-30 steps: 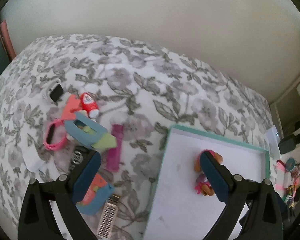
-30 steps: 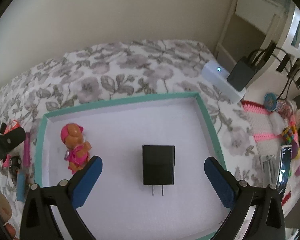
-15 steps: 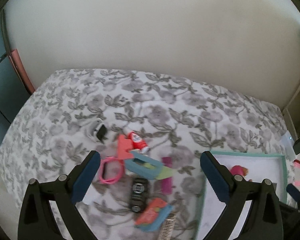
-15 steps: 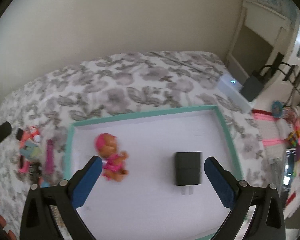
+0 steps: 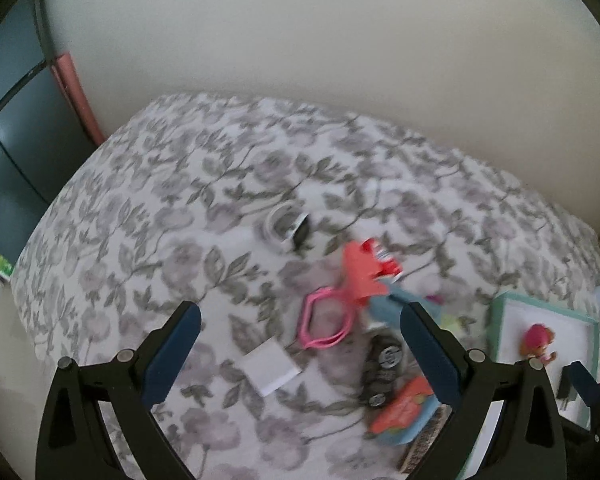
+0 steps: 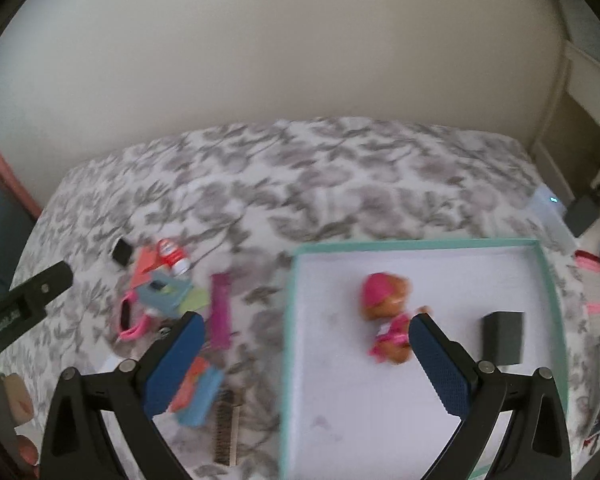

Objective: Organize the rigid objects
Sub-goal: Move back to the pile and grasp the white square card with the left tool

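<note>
1. The left tool [image 5: 300,332] hangs over the bed [image 5: 172,208], its blue-padded fingers spread wide with nothing between them.
2. The right tool [image 6: 304,344] is also spread wide and empty, above the left edge of the teal-rimmed tray [image 6: 420,245].
3. Inside the tray a pink-and-orange toy figure [image 6: 386,312] lies near the middle, and a black power adapter [image 6: 503,336] lies to its right, apart from it.
4. Left of the tray, loose things are scattered on the floral bedspread: a pink bracelet [image 5: 324,322], a flat white card [image 5: 271,367], a black toy car [image 5: 382,368], a red-and-white small bottle [image 5: 384,258], and a purple strip [image 6: 221,310].
5. A white-and-black watch-like item [image 5: 290,229] lies farther back on the bed, apart from the cluster.
6. A comb [image 6: 227,428] lies nearest the camera in the right wrist view, beside an orange-and-blue flat piece [image 6: 198,388].
7. Both views are motion-blurred, so finer details of the cluster cannot be told.
</note>
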Available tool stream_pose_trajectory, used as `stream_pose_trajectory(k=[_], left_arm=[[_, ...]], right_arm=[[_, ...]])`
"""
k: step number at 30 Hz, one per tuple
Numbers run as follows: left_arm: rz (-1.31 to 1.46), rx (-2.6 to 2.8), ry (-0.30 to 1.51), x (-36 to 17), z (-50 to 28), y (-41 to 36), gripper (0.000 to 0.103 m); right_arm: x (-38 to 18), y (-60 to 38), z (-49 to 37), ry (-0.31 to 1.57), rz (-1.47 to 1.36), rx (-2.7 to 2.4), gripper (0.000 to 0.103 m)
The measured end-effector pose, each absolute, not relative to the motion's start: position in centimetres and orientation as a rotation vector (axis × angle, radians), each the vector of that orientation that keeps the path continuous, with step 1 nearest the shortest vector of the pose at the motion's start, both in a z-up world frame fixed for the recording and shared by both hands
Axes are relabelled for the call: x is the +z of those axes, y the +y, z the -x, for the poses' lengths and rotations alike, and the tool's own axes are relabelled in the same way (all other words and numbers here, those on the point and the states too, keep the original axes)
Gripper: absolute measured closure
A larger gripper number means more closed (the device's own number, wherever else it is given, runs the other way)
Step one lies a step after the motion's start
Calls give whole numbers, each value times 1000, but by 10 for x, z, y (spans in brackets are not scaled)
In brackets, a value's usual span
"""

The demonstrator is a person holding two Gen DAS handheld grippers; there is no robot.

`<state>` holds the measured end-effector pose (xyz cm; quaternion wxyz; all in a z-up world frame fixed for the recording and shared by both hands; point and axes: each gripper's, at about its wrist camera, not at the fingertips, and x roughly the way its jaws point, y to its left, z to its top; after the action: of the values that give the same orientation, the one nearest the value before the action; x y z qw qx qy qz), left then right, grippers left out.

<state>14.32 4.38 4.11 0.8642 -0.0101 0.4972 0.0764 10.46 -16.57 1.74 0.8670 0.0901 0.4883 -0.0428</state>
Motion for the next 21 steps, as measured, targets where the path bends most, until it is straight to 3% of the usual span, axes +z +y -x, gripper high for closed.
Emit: stream_pose_trajectory(k=[4, 14, 21], left_arm=[[49, 170, 1065, 35, -141, 57, 3], [154, 209, 1140, 3, -143, 94, 3], [165, 221, 1209, -30, -146, 97, 3]], right_arm=[[2, -143, -104, 1071, -227, -43, 1], [-37, -106, -103, 1185, -205, 20, 23], [-62, -97, -103, 1246, -208, 46, 30]])
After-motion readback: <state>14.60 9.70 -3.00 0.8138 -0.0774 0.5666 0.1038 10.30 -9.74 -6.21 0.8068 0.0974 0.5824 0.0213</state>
